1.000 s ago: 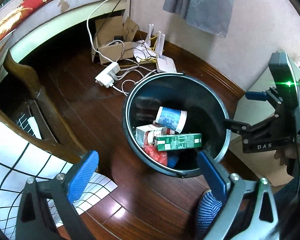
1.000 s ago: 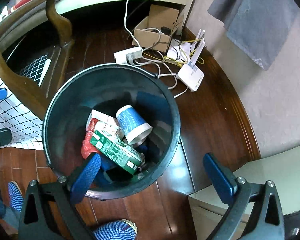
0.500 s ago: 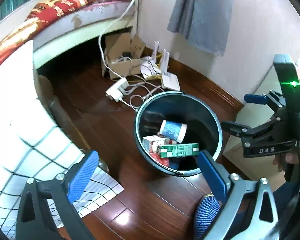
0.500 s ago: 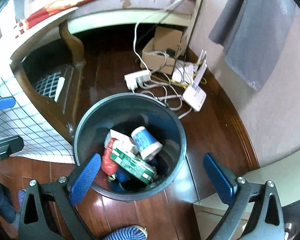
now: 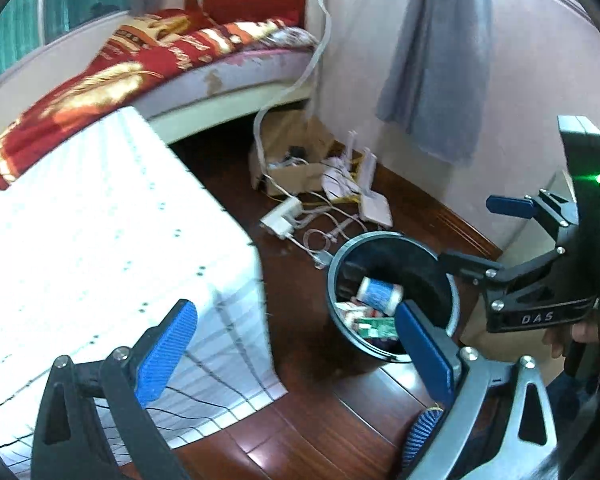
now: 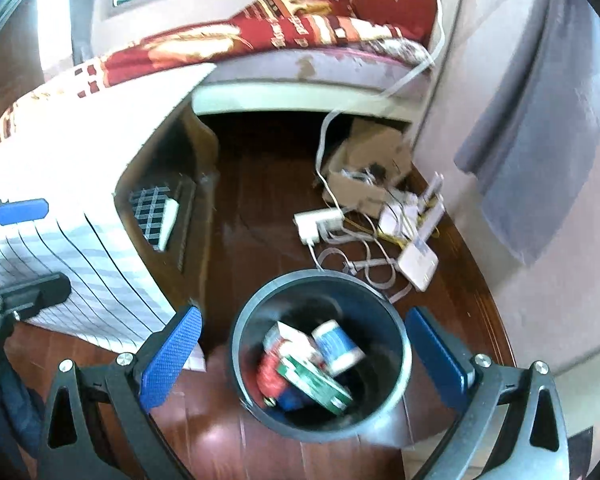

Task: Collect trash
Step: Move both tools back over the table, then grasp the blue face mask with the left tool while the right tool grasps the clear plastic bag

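Note:
A dark round trash bin [image 5: 452, 300] [image 6: 244, 384] stands on the wooden floor. It holds a green carton [image 6: 316, 384] [image 5: 374, 326], a blue-and-white cup [image 6: 338, 346] [image 5: 380, 290] and red and white wrappers [image 6: 270, 374]. My left gripper [image 5: 296, 354] is open and empty, high above the floor, left of the bin. My right gripper [image 6: 304, 354] is open and empty, high above the bin; it also shows in the left wrist view [image 5: 484, 236].
A table with a white checked cloth [image 5: 100, 248] [image 6: 80, 184] stands left of the bin. A power strip [image 6: 318, 222], cables, a white router [image 6: 418, 262] and a cardboard box [image 6: 364, 176] lie by the wall. A bed with a red cover [image 6: 280, 32] is behind. A grey cloth [image 5: 436, 60] hangs on the wall.
Both grippers have risen and pulled back from the bin, which now looks smaller. The table top and the bed have come into view. Both stay open and empty.

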### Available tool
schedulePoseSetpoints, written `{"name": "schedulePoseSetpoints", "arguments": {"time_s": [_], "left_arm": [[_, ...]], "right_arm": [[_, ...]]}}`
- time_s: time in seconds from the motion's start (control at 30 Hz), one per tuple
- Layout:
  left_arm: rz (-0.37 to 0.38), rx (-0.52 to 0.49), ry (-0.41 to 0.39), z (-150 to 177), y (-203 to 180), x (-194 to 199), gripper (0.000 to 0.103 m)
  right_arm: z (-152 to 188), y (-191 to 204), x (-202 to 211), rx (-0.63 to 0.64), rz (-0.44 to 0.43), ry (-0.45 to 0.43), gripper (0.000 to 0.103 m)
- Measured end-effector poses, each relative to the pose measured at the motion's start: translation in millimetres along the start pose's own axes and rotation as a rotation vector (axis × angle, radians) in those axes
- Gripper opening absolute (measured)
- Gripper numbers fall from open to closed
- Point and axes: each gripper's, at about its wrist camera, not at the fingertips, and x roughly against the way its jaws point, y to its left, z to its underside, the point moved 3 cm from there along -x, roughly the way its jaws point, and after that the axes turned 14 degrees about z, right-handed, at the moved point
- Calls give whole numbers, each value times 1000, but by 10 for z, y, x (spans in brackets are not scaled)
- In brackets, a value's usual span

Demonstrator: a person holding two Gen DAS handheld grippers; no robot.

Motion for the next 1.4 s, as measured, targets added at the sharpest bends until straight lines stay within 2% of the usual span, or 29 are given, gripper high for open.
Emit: {"name": "schedulePoseSetpoints", "arguments": {"time_s": [0.2, 0.37, 0.53, 0.7, 0.77, 1.0, 1.13, 1.23, 1.3, 1.4], "left_arm": [[-93, 68, -57, -18, 546, 326, 100], [-183, 156, -106, 72, 1092, 708, 100], [-276, 238, -156, 213, 1684, 1113, 100], [-390, 336, -203, 377, 2372, 1469, 96], [-419, 369, -216, 427, 2657, 1578, 88], [-497, 462, -231, 457, 3615, 1707, 86], [-509, 492, -218, 440, 4106, 1633, 80], [-497, 504, -207, 394, 4349, 1530, 80], [-491, 496, -196, 347, 4412, 1454, 80], [-469, 485, -162, 259, 4549, 1279, 80]], "right_arm": [[-484, 485, 187, -12, -105, -87, 103], [-871, 1089, 272, 28, -206, -144, 103], [-1209, 1907, 330, 164, -290, -138, 103], [-1591, 2600, 364, 244, -339, -185, 103], [-1714, 2804, 336, 258, -360, -195, 103], [-2256, 3672, -8, 319, -421, -194, 103], [-2548, 4220, -246, 360, -432, -187, 102], [-2723, 4610, -460, 392, -444, -159, 98], [-2785, 4789, -591, 417, -444, -139, 91], [-2839, 4998, -777, 440, -449, -95, 69]]}}
